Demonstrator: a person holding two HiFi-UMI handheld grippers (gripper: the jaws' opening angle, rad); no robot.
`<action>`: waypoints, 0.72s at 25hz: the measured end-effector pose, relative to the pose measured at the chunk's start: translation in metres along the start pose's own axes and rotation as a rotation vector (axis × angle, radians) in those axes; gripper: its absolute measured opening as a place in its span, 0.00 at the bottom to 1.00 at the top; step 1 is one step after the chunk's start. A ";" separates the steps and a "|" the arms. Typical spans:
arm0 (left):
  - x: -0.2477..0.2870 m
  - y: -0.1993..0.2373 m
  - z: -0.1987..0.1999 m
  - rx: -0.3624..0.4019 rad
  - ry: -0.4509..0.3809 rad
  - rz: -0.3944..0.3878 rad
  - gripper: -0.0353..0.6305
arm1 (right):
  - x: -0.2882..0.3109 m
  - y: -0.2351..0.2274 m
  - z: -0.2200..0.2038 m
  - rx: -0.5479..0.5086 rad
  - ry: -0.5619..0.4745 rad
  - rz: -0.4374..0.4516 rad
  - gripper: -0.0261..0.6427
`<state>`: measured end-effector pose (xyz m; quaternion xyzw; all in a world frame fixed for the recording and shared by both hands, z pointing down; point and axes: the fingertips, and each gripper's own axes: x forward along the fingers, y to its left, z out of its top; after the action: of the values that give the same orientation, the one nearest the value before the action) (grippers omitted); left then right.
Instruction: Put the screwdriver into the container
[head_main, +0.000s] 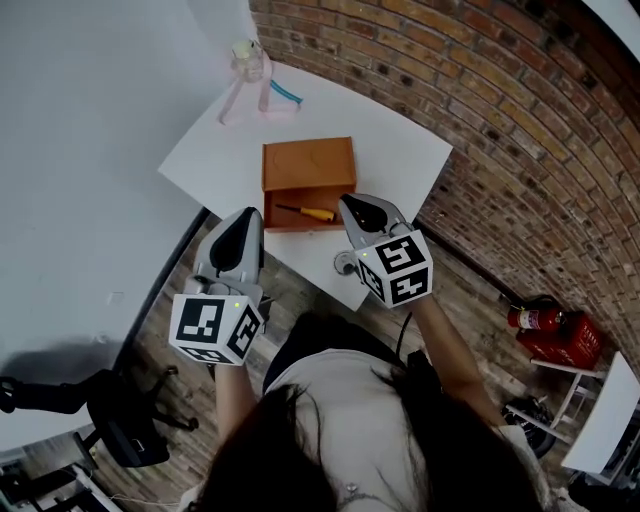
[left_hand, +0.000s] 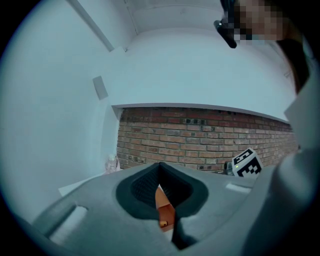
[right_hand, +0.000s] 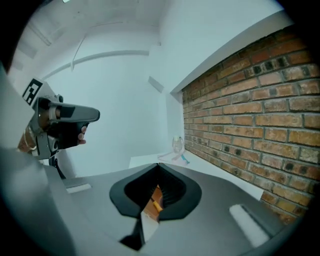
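Observation:
An orange wooden container (head_main: 308, 165) stands open on the white table (head_main: 400, 140). Inside its lower half lies the screwdriver (head_main: 308, 212), yellow-handled with a dark shaft. My left gripper (head_main: 249, 216) hovers just left of the box's near corner, jaws together and empty. My right gripper (head_main: 349, 204) hangs at the box's near right corner, also shut and empty. In the left gripper view the left gripper (left_hand: 160, 167) shows a sliver of the container (left_hand: 164, 212) through its pad gap. In the right gripper view the right gripper (right_hand: 159, 167) frames the container (right_hand: 150, 197) and the yellow screwdriver (right_hand: 157, 205).
At the table's far corner stand a clear bottle (head_main: 247, 58), pink material and a teal tool (head_main: 285, 92). A small round fitting (head_main: 345, 265) sits at the near edge. A brick wall (head_main: 480, 90) runs along the right. A red fire extinguisher (head_main: 545, 325) and an office chair (head_main: 125, 415) are on the floor.

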<state>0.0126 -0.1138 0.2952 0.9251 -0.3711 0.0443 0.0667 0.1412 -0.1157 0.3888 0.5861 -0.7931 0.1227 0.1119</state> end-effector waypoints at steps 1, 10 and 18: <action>0.000 0.000 0.001 0.002 -0.002 -0.002 0.05 | -0.002 0.000 0.004 0.002 -0.012 -0.005 0.05; -0.011 0.005 0.008 0.024 -0.009 -0.061 0.05 | -0.021 0.017 0.039 0.016 -0.115 -0.077 0.05; -0.037 0.016 0.008 0.020 -0.020 -0.108 0.05 | -0.041 0.047 0.055 -0.021 -0.181 -0.160 0.05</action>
<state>-0.0246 -0.1014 0.2844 0.9448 -0.3208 0.0352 0.0561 0.1063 -0.0837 0.3203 0.6550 -0.7518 0.0516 0.0554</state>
